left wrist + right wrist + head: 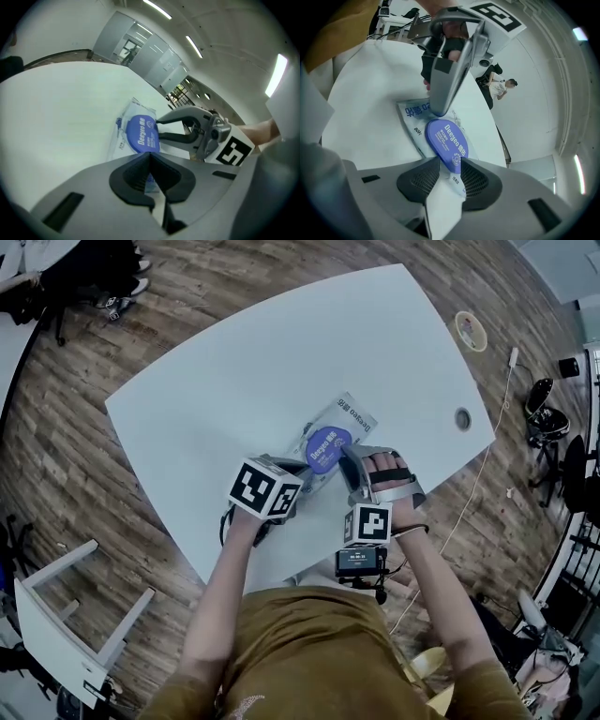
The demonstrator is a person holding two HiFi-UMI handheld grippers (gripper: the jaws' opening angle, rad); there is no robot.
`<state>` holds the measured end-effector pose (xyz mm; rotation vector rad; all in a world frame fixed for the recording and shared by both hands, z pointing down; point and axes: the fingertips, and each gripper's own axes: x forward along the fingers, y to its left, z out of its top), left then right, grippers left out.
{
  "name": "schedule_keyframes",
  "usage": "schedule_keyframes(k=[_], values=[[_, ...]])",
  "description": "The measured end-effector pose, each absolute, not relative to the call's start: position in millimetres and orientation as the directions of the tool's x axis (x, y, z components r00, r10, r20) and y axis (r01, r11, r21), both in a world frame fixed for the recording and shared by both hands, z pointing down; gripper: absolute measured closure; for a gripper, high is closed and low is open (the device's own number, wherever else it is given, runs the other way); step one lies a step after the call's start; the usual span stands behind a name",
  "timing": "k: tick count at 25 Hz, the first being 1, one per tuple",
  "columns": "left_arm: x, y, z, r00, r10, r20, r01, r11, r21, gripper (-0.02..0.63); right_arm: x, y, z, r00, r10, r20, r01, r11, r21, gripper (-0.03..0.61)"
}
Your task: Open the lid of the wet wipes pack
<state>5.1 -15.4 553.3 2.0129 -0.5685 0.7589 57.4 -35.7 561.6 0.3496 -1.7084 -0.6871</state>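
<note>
- A soft white wet wipes pack with blue print point(352, 418) is lying flat on the white desk point(234, 381), toward its near edge, at the person's 12 o'clock.
- In the head view the pack's long axis is running from about 7 to 1 o'clock. The blue oval plastic lid point(325, 448) is sitting on top and looks to be still flat and closed.
- The left tool point(150, 165) is gripping the pack's near end, with its jaws pressed together on the wrapper edge. This looks like the anchoring hold.
- The right tool point(450, 165) is coming in from the 4 o'clock side. Its jaws are holding the lid's narrow end between them, and the pads appear to be touching it on both sides.
- Key relation: the lid is stretching away from the right tool toward 10 o'clock, so its far end is lying nearer the left tool.
- Judgement: the right tool is the one placed to lift. Peeling up and away along the lid's length looks likely, while the left tool is pinning the pack down.
- Risk: the whole pack could rise if the left tool's hold slips.
</note>
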Motion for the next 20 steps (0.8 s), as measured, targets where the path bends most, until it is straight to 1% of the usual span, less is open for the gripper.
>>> schedule_keyframes(k=[2, 5, 8, 10, 13, 20], values=[[11, -3, 562, 0.662, -0.060, 0.747, -0.647, -0.549, 0.529, 0.607, 58, -36, 562, -0.254, -0.569, 0.782, 0.140, 0.779, 0.612, 0.443], [14, 6, 576, 0.557, -0.045, 0.829, -0.658, -0.633, 0.408, 0.607, 57, -34, 561, -0.255, -0.570, 0.781, 0.157, 0.772, 0.615, 0.443], [16, 9, 578, 0.457, -0.029, 0.889, -0.619, -0.729, 0.294, 0.607, 57, -34, 562, -0.256, -0.578, 0.775, 0.191, 0.755, 0.627, 0.443], [19, 11, 577, 0.407, -0.010, 0.913, -0.582, -0.773, 0.251, 0.607, 56, -34, 561, -0.268, -0.585, 0.766, 0.211, 0.740, 0.638, 0.443], [30, 20, 571, 0.399, 0.034, 0.916, -0.547, -0.793, 0.268, 0.607, 54, -36, 558, -0.291, -0.596, 0.748, 0.228, 0.716, 0.660, 0.443], [40, 22, 579, 0.458, 0.043, 0.888, -0.567, -0.755, 0.329, 0.607, 55, -37, 559, -0.302, -0.593, 0.746, 0.240, 0.710, 0.662, 0.443]])
